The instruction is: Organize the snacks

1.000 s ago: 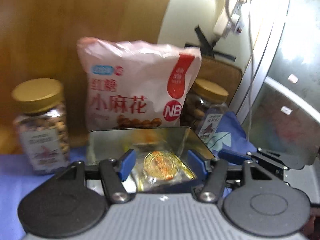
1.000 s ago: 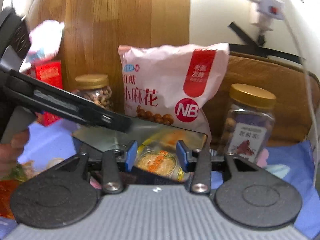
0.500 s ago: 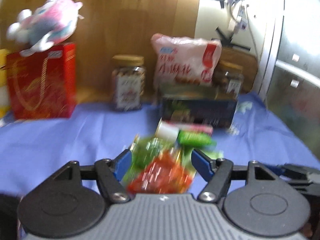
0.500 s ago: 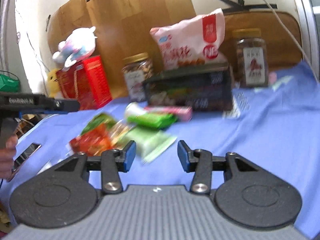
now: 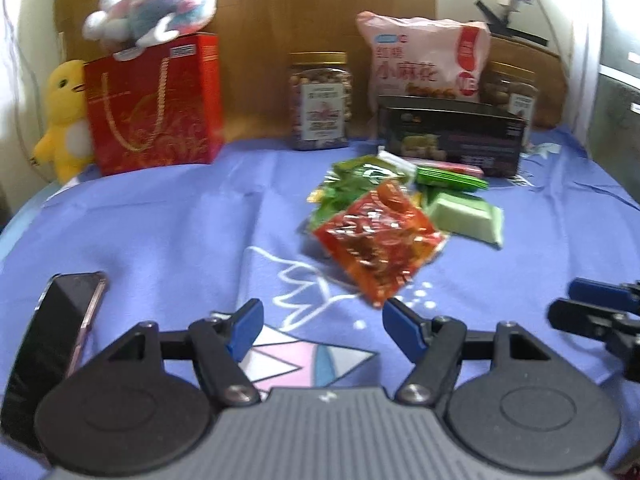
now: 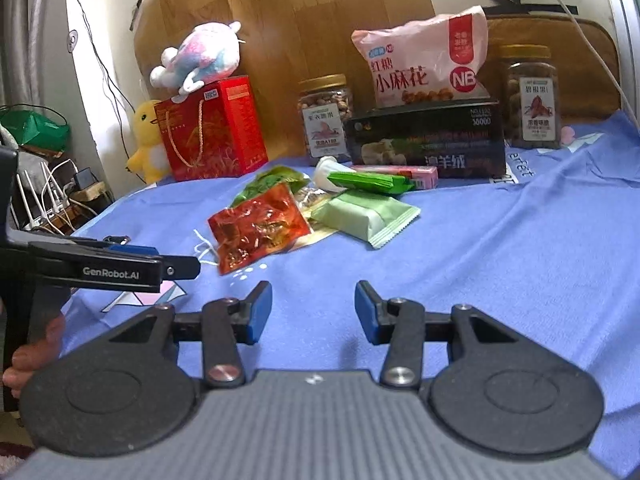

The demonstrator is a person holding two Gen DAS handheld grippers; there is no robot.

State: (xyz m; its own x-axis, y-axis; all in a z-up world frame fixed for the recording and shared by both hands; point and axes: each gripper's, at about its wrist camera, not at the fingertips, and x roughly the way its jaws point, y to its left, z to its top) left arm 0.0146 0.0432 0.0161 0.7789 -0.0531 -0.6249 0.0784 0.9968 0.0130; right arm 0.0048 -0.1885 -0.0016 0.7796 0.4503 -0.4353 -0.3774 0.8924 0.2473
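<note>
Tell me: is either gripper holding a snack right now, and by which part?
Nothing is held. The left gripper and right gripper both stand open over the blue cloth.

The pink plastic snack bag (image 6: 424,60) reads "小麻花" and "NB" in a red circle. "GenRobot.AI" stands in white on the black left gripper (image 6: 132,266).

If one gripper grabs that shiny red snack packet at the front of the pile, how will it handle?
The red packet looks like crinkled glossy film, so it will probably flex and sag rather than stay flat. The shine suggests it may slip between the pads. It seems light and lies partly on the green packets, so a push would likely slide it and nudge them.
</note>
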